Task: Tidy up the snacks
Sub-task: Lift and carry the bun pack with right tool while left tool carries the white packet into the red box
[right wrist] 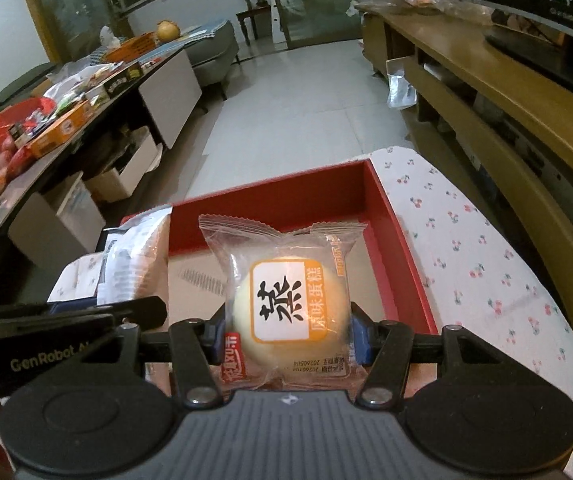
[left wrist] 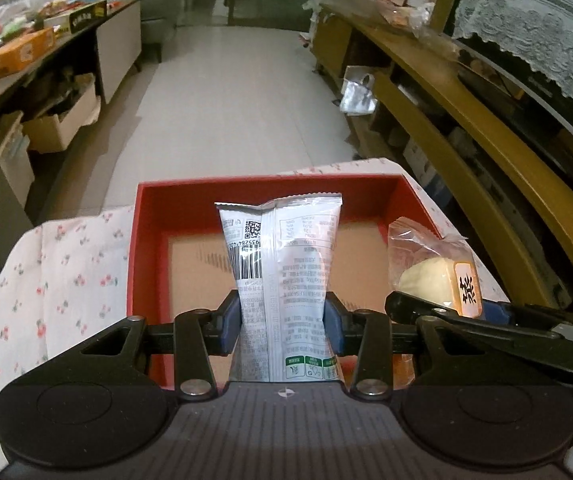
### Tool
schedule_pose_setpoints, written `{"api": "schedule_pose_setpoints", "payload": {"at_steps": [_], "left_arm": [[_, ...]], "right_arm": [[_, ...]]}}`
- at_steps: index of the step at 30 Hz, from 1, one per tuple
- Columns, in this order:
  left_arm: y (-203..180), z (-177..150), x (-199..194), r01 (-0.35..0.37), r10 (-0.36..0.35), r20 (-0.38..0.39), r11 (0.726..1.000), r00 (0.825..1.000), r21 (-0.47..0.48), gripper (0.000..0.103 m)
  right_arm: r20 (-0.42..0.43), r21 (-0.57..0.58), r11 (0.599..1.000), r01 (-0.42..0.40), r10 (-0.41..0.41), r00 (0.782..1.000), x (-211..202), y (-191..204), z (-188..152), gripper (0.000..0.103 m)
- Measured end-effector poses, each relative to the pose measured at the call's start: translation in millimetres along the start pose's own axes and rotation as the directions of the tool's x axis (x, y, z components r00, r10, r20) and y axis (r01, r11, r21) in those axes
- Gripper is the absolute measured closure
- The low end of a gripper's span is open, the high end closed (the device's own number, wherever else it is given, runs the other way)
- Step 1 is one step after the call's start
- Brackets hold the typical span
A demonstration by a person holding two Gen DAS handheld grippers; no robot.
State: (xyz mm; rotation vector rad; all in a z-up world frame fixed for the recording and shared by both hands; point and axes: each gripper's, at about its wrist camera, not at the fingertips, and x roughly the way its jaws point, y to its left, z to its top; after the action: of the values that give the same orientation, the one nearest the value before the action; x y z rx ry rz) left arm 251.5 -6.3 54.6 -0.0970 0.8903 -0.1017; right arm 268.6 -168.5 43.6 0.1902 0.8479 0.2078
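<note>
A white snack packet (left wrist: pixel 282 248) with a barcode stands upright between the blue pads of my left gripper (left wrist: pixel 282 320), which is shut on it. The packet hangs over a red open box (left wrist: pixel 270 190) with a brown floor. My right gripper (right wrist: pixel 286 332) is shut on a clear-wrapped steamed cake (right wrist: pixel 282 296) with an orange and white label, also held above the red box (right wrist: pixel 382 208). The two grippers sit side by side. The cake (left wrist: pixel 430 276) shows at the right of the left wrist view, and the white packet (right wrist: pixel 134 256) at the left of the right wrist view.
The red box rests on a white cloth with small flowers (right wrist: pixel 486 264). To the left is a low dark table (left wrist: pixel 14 80) piled with snack boxes and bags, with cartons under it. A wooden cabinet (left wrist: pixel 466 120) runs along the right. Tiled floor (left wrist: pixel 238 100) lies beyond.
</note>
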Motion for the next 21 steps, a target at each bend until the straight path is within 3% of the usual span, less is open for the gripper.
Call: {"api": "schedule_pose_setpoints", "payload": {"at_steps": [9,21], "left_arm": [[11.2,23.4,40.8,-0.044,0.043,-0.012,0.999,0.999,-0.014,0.054],[18.9,15.5,80.4,-0.107,0.106,-0.097,0.994,0.990,-0.013,0.054]], "right_arm": [[-0.018,0.016,1.000,0.011,-0.011,1.000,50.6,-2.9,26.4,0.033],[-0.094,-0.030,0.998,0.053,-0.056,0.994,99.4,-1.3,17.9,0.034]]}}
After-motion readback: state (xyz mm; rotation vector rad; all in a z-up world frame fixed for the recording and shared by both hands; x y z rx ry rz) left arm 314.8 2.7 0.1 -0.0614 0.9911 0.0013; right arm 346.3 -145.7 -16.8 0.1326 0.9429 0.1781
